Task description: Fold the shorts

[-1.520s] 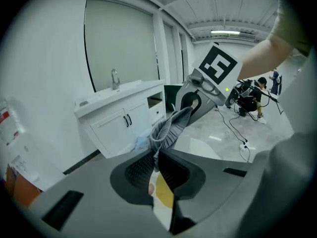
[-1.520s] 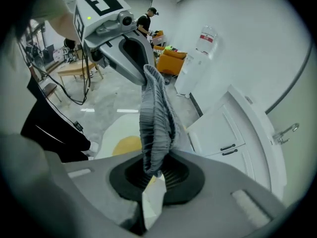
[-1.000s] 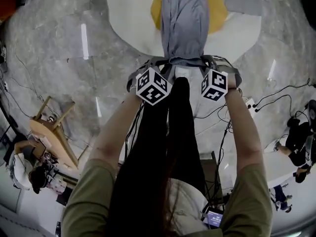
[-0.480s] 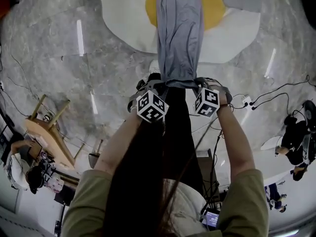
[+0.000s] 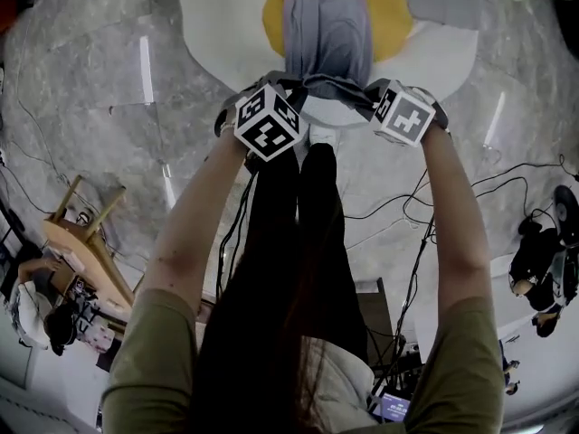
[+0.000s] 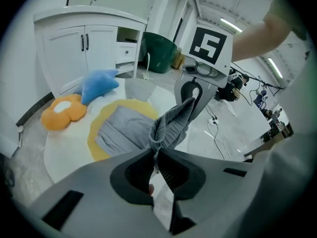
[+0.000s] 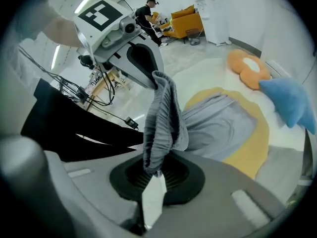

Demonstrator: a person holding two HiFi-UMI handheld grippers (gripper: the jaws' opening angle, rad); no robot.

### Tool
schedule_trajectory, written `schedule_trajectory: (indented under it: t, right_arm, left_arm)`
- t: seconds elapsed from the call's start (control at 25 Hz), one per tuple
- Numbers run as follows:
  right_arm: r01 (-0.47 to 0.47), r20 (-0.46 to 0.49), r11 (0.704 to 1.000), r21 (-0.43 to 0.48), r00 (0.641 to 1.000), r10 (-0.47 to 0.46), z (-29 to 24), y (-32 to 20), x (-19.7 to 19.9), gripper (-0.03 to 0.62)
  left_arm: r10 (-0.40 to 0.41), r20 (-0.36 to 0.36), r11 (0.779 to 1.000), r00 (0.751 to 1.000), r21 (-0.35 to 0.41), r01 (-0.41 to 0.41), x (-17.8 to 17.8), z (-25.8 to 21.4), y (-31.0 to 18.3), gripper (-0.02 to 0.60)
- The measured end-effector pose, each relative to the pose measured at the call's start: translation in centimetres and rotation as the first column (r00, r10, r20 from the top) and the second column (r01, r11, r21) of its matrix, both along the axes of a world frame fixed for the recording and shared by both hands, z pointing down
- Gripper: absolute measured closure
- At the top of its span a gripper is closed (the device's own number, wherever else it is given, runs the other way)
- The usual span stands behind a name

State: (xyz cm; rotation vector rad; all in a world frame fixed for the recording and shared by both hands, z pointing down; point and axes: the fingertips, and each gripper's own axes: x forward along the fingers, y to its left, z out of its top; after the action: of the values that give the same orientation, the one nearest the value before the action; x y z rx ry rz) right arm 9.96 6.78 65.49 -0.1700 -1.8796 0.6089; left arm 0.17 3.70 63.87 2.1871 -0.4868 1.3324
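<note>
Above the egg-shaped mat (image 5: pixel 226 25), left tool (image 6: pixel 156 156) and right tool (image 7: pixel 157 174) both clench the grey shorts (image 5: pixel 330 30).

My left forearm (image 5: pixel 194 215) and right forearm (image 5: pixel 452 215) stretch out ahead of me, nearly straight and bare below short olive sleeves. My left gripper (image 6: pixel 154 151) tilts steeply downward, its jaws pinched together on a bunched edge of the shorts (image 5: pixel 327 39). My right gripper (image 7: pixel 154 168) tilts the same way and is clamped on another gathered bit of that edge. The two grippers sit side by side, near each other, with their marker cubes facing up at me.
</note>
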Motion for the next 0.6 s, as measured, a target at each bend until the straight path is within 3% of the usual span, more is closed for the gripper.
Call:
schedule_trajectory:
  t: [0.32,0.6]
  right_arm:
    - [-0.036,-0.04,0.998,-0.043,0.999,0.034,4.0,-12.4,-0.7,0.569]
    - [-0.115,-0.067,0.993,0.007,0.991,0.115,11.9,-19.9,-1.6,0.569]
  left_arm:
    - [-0.003,0.018,0.999,1.0,0.042,0.002,-0.7,3.6,-12.5,0.543]
    - [-0.099,0.026,0.992,0.995,0.084,0.097,-1.4,11.4,-19.7,0.543]
